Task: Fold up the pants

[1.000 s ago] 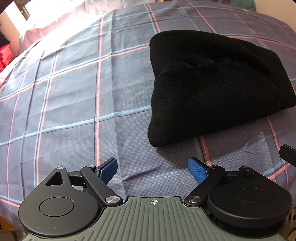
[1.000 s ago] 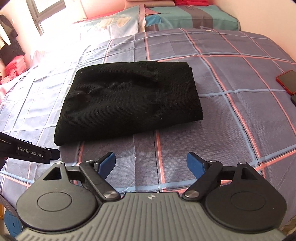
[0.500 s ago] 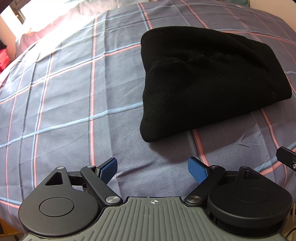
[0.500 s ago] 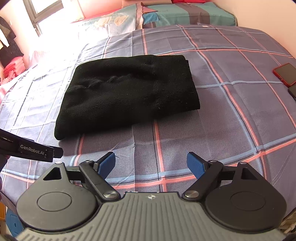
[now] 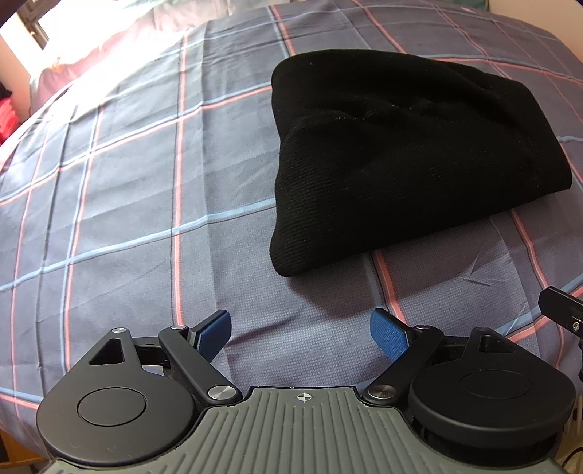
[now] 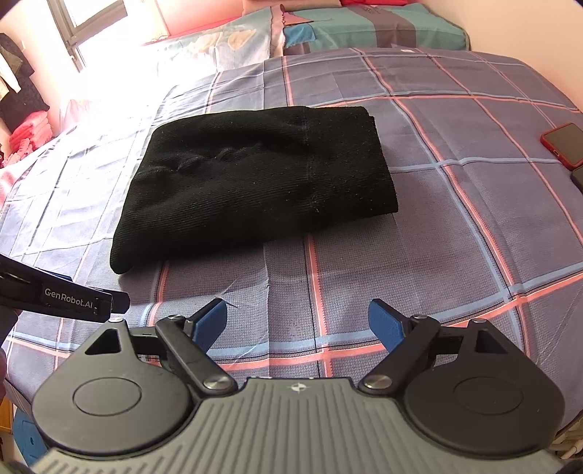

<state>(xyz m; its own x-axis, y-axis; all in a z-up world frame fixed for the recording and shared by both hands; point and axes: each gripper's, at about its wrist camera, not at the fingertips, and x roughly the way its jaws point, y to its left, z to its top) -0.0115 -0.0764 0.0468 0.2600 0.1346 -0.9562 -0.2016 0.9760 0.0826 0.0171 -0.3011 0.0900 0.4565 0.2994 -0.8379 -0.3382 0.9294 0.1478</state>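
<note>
Far right on the plaid bedspread [image 6: 455, 226]: a red phone [image 6: 563, 144], with a dark object just near of it at the frame edge, well apart from the black pants [image 6: 255, 182]. Nothing between either tool and the cloth. Folded into a compact rectangle, lying mid-bed. Left gripper [image 5: 300, 333] spread wide, empty, near of the pants' left corner. Right gripper [image 6: 297, 322] likewise released, empty. Pillows [image 6: 364, 31] at the far end; bright window [image 6: 91, 22] far left.

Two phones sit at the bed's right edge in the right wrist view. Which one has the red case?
The red-cased phone is the farther, fully visible one; the other phone, nearer the camera, is dark and cut off by the frame.
</note>
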